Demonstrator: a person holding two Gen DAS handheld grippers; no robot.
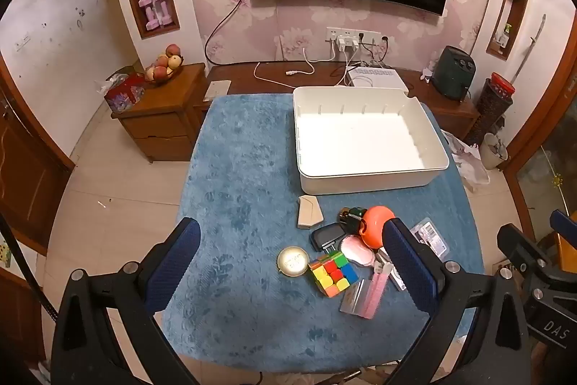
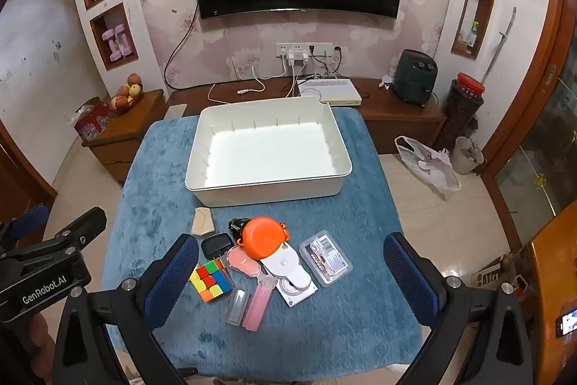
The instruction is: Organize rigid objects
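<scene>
Left gripper point(image 1: 291, 262): jaws spread wide, holding nothing, hovering above the near half of the blue mat point(image 1: 234, 168).
Right gripper point(image 2: 291, 273): also wide open and empty, poised over the clutter.
Bin point(image 2: 196, 168): white, nothing in it, at the far side of the mat; its near wall sits just beyond the pile.
Pile: small hard items crowded together on the mat between the bin and the grippers, several touching or overlapping.
Cube point(image 2: 210, 280): stiff, boxy and probably light; flat opposite faces give a sure pinch, though glossy stickers may slip.
Orange case point(image 2: 260, 237): rounded, smooth plastic resting partly on the white disc point(image 2: 286, 267); likely to slide, so grip across its widest part.
Gold tin point(image 1: 293, 261): low and round, lying apart from the rest at the left; take it across the rim.
Clear box point(image 2: 326, 260): flat, hard, lying alone on the right; grip its two long edges.
Pink comb point(image 2: 258, 303): thin and flat on soft pile, hard to get under; pinch its long sides.
Beige block point(image 2: 202, 222): angular, nearest the bin, an easy first pick.
Stage: judged as the start, nothing sorted yet.
</scene>
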